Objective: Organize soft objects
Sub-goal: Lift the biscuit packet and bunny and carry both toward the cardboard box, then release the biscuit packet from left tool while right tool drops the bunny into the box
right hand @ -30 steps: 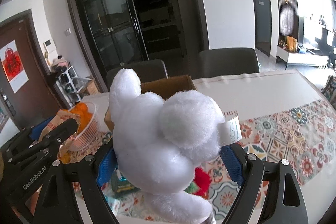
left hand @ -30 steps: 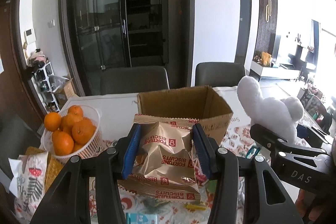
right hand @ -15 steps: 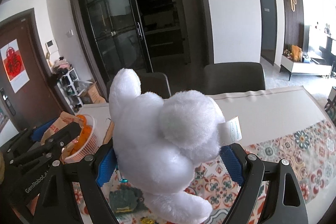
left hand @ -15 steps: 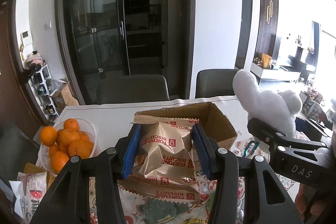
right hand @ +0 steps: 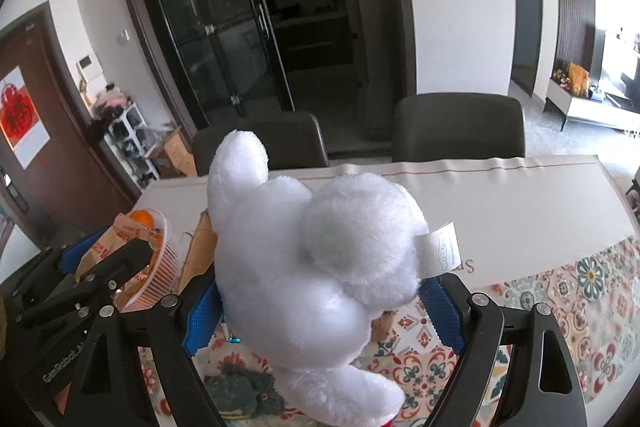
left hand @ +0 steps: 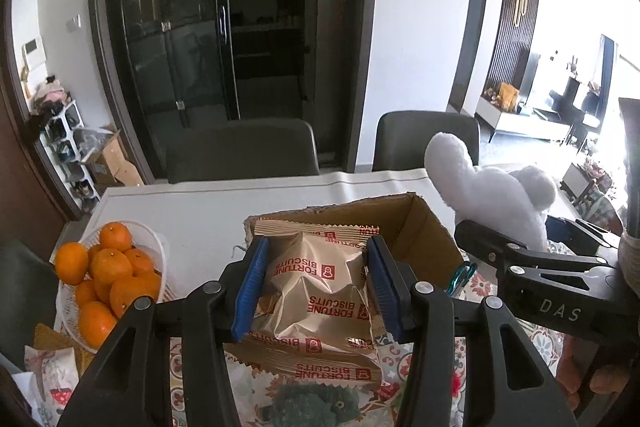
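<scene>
My left gripper (left hand: pixel 316 287) is shut on a gold Fortune Biscuits packet (left hand: pixel 320 279) and holds it up in front of an open cardboard box (left hand: pixel 416 227) on the table. My right gripper (right hand: pixel 320 307) is shut on a white plush toy (right hand: pixel 316 255) and holds it above the table; the toy also shows at the right of the left wrist view (left hand: pixel 488 195). The box is mostly hidden behind the toy in the right wrist view (right hand: pixel 196 259). A dark green soft toy (left hand: pixel 312 403) lies on the patterned cloth below both grippers.
A white basket of oranges (left hand: pixel 108 275) stands left of the box. Snack packets (left hand: pixel 48 375) lie at the near left. Two dark chairs (left hand: pixel 240 151) stand at the table's far side. The patterned cloth (right hand: pixel 560 299) covers the near right of the table.
Both grippers have risen, each still holding its object. The box and the orange basket now sit lower in both views, and more of the table's far side shows.
</scene>
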Motion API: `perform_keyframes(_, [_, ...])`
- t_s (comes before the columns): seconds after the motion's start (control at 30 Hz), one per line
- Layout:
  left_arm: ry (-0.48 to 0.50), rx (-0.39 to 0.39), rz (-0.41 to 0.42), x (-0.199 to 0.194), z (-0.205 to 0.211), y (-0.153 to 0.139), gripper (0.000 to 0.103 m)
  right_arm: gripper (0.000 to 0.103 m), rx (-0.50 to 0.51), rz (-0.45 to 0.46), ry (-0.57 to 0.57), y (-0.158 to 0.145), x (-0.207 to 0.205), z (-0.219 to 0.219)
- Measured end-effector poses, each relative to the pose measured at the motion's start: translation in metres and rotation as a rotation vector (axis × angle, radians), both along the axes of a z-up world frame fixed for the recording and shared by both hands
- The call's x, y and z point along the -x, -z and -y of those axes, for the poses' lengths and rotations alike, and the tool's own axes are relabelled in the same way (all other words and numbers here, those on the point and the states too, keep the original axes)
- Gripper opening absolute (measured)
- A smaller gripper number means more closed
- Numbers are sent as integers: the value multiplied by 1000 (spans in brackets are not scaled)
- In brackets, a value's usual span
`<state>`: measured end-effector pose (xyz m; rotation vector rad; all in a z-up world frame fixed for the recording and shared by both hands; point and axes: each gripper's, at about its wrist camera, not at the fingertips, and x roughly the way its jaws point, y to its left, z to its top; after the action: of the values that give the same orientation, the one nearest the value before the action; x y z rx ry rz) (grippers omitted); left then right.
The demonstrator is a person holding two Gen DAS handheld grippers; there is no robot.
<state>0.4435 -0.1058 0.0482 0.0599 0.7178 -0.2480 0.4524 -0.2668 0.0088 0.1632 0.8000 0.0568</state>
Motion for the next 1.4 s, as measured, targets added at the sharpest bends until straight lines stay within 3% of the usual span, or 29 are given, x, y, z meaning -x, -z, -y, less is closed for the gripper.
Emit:
perform_keyframes(0.2, [3,5,-77,-32,4,12,50,87,7,-87,-27,14,-35,2])
perform_keyframes(0.57, [7,11,-209,-77,4,44,51,87,-72,-229,-50,51,-89,6])
perform_keyframes(0.7, [4,28,-248,-86,6,51,56,90,-100,-253,-45,62,-97,7])
perform_keyframes(0.87, [-15,1,-236,-89,6,53,69,91,-97,-267,-43,69,-102,7])
perform_keyframes(1.1, [-45,-10,-240,-90,0,52,72,93,-83,-283,-52,71,-106,3])
perform_keyframes(1.4, [-103,-43,-210,-74,-19,46,74,94,5,-230,-55,53,-96,-12])
